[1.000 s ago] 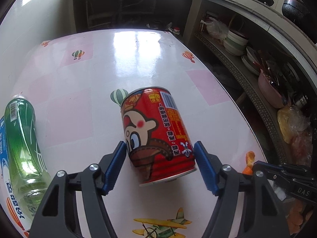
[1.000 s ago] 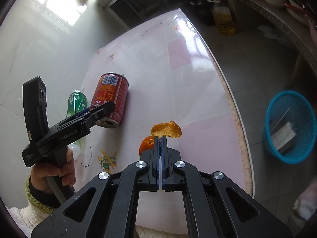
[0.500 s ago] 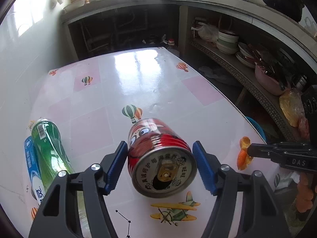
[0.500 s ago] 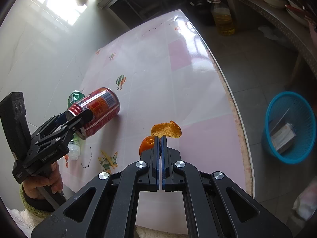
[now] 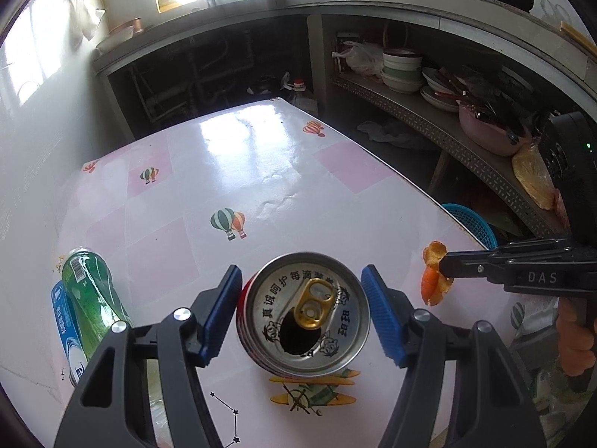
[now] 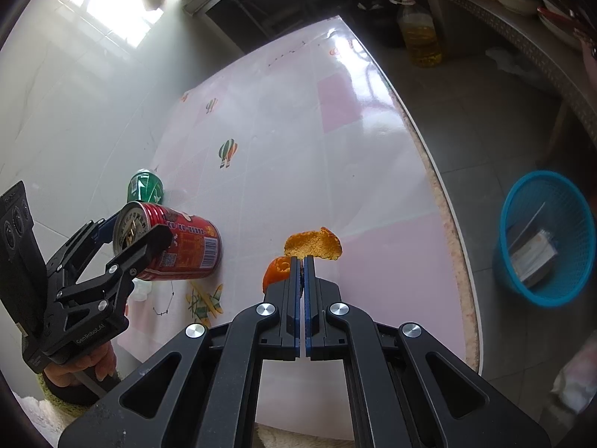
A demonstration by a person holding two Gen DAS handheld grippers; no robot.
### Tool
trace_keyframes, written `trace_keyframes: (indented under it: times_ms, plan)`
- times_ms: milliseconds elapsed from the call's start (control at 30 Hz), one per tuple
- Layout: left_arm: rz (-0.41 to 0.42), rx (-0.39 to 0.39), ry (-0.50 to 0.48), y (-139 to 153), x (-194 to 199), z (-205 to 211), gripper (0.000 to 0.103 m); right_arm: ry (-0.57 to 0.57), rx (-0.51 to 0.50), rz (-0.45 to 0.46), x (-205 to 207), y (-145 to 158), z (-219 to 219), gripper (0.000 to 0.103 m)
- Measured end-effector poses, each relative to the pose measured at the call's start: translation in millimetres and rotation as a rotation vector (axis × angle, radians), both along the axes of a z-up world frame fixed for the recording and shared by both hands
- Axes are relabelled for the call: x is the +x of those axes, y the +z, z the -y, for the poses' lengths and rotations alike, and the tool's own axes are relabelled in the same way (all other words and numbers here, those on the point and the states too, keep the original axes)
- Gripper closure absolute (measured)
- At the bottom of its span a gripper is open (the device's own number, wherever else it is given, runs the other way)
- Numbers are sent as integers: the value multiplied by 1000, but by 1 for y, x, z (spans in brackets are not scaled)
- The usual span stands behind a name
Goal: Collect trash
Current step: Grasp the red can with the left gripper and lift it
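**Can lifted in the left tongs, peel pinched in the right**

While the left wrist view looks straight down onto the opened top of the red can [image 5: 304, 315], only the right wrist view shows its side: the can is held tilted, clear of the table [image 6: 298, 130], by the left gripper [image 6: 128, 237]. The blue pads [image 5: 222, 313] sit against its sides, though contact on the right pad is hard to confirm. The right gripper [image 6: 302, 261] has its jaws pressed together on orange peel [image 6: 311, 244], which sticks out above and to the left of the tips, above the table.

The blue basket [image 6: 546, 239] stands on the floor beyond the table edge, with paper-like trash inside; the left view shows only its rim. A green bottle [image 5: 93, 298] lies on the table left of the can, its lower end cut off by the gripper.
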State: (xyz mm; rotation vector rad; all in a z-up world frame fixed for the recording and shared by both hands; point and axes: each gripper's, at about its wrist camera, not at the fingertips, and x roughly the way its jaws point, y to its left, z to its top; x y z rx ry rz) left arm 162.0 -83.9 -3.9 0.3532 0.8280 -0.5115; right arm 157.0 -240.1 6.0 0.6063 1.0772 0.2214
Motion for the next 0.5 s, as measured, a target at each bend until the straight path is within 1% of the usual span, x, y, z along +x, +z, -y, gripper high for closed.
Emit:
trace_keyframes:
  times_ms: [367, 433, 500]
  plan:
    - [32, -4, 2, -2, 1, 4, 38, -8, 9, -7, -1, -4, 1, 102]
    - [16, -2, 8, -5, 5, 4, 38, -10, 11, -9, -1, -4, 0, 102]
    - [-24, -21, 17, -10, 12, 3, 38, -13, 13, -10, -1, -5, 0, 102]
